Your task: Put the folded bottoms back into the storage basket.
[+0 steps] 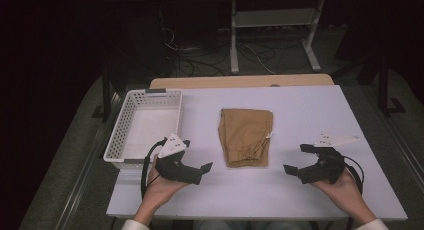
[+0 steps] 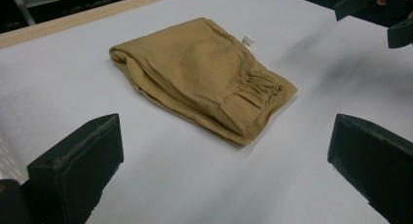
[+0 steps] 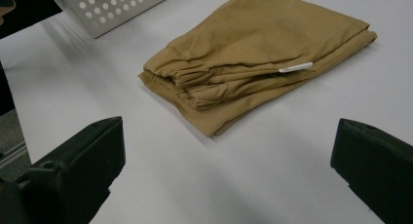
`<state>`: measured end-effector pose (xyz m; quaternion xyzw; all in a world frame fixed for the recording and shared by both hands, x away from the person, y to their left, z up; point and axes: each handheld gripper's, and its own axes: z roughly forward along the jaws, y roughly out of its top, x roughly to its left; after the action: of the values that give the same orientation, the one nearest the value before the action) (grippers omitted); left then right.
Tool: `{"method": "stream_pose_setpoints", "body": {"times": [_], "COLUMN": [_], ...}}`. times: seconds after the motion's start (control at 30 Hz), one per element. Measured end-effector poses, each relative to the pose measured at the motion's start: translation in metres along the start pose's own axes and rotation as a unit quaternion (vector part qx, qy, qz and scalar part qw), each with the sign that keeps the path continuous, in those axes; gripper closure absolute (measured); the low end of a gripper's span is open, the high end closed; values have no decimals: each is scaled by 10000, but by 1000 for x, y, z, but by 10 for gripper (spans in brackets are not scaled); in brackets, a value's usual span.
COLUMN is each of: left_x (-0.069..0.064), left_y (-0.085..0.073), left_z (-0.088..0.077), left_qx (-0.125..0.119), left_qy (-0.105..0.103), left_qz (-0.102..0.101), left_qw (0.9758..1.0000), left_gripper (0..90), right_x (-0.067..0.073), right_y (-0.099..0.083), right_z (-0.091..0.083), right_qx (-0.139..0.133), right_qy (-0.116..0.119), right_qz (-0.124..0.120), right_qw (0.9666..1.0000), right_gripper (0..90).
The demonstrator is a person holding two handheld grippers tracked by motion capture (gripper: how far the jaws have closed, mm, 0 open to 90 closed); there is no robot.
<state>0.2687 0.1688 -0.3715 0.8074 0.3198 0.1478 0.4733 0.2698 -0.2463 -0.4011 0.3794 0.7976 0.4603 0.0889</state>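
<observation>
Tan folded shorts [image 1: 246,136] lie flat, gathered waistband nearest the person.

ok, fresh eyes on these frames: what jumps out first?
The folded tan garment lies mid-table on the white tabletop, its gathered waistband toward the person. The left gripper and right gripper sit either side of its near end, both with jaws wide open and holding nothing. A white perforated basket stands at the table's left edge, just beyond the left gripper.
</observation>
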Motion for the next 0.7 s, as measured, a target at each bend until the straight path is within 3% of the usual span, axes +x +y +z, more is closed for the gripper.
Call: {"method": "stream_pose_setpoints", "body": {"times": [0.17, 0.7], "left_x": [3, 9], "left_y": [6, 26], "left_z": [2, 10], "left_qx": [-23, -44], "left_qy": [9, -77], "left_qz": [1, -5], "left_qw": [10000, 10000], "left_gripper": [5, 6], "right_x": [-4, -5], "right_y": [5, 17], "right_z": [-3, 4], "right_qx": [-75, 20], "right_qy": [70, 116], "right_qz": [164, 150], "right_qw": [9998, 9998], "right_gripper": [0, 0]}}
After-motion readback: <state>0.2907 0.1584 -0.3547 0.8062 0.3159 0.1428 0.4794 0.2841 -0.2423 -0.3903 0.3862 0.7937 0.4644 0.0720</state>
